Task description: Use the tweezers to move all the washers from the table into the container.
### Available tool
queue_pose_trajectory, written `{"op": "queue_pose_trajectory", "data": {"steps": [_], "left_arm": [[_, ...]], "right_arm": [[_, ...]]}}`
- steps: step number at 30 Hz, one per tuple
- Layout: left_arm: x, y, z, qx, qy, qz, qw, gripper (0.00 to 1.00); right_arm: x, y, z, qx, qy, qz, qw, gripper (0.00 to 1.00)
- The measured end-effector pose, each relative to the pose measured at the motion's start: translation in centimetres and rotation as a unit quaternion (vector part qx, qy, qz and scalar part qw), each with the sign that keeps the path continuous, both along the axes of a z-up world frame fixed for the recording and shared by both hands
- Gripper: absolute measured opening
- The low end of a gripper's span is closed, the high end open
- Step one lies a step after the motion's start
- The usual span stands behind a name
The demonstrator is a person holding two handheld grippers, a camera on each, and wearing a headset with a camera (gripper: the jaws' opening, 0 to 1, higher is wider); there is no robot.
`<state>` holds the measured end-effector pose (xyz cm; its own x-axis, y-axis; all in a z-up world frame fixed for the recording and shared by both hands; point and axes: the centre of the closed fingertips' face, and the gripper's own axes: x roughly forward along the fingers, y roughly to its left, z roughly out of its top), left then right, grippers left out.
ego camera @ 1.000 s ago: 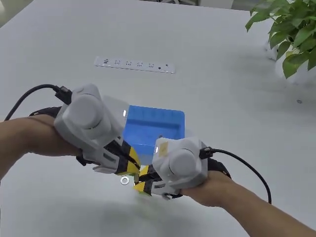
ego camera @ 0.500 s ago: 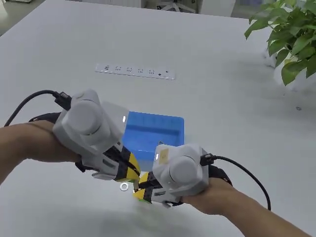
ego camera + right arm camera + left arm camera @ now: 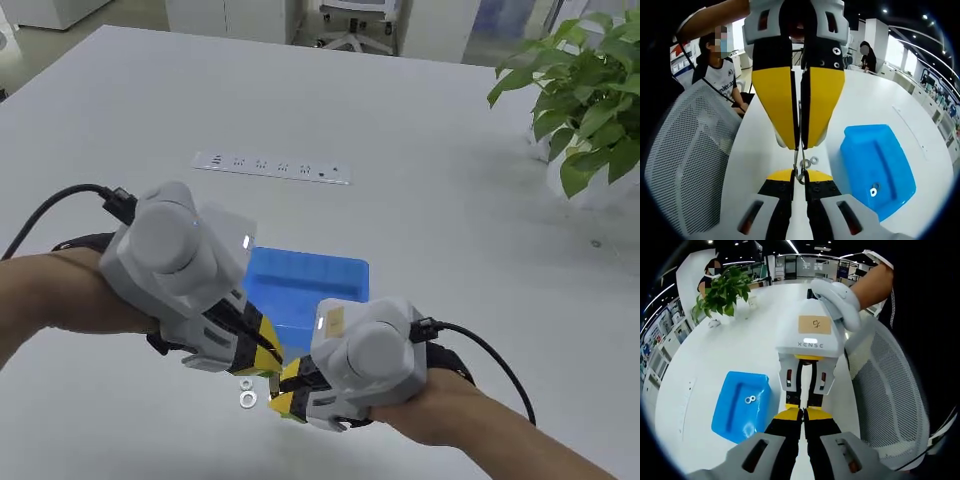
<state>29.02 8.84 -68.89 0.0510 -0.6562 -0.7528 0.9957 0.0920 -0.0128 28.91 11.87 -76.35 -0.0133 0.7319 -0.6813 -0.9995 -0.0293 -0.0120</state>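
Observation:
My two grippers meet tip to tip just in front of the blue container (image 3: 305, 285). The left gripper (image 3: 266, 360) has its yellow jaws closed on the thin metal tweezers (image 3: 799, 131). The right gripper (image 3: 799, 176) is closed on the tweezers' lower end. Two washers (image 3: 810, 161) lie on the white table just beside the tweezers' tip; in the head view the washers (image 3: 247, 398) sit below the left gripper. The container (image 3: 740, 405) holds two washers (image 3: 750, 399). In the left gripper view my own jaws (image 3: 803, 421) are pressed together facing the right gripper (image 3: 803, 390).
A white power strip (image 3: 272, 167) lies beyond the container. A potted plant (image 3: 580, 100) stands at the far right. A mesh chair (image 3: 695, 165) is at the near table edge. People sit in the background.
The head view has tilted, so everything sits lower in the picture. The grippers stay joined on the tweezers by the container's front; two table washers now show instead of one.

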Motion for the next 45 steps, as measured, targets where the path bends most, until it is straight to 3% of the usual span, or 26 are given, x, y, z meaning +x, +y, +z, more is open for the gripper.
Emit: {"op": "queue_pose_trajectory", "data": {"steps": [16,31,45], "left_arm": [[1.0,0.0,2.2,-0.006,-0.005,-0.003,1.0,0.06],[3.3,0.0,4.0,-0.003,-0.022,-0.011,0.9997,0.06],[5.5,-0.2,4.5,0.002,-0.036,-0.018,0.9992,0.06]], "right_arm": [[1.1,0.0,2.2,0.001,-0.017,0.0,0.9999,0.09],[3.7,0.0,4.2,0.011,-0.031,-0.012,0.9994,0.09],[6.2,-0.2,4.7,0.015,-0.04,-0.021,0.9988,0.09]]}}
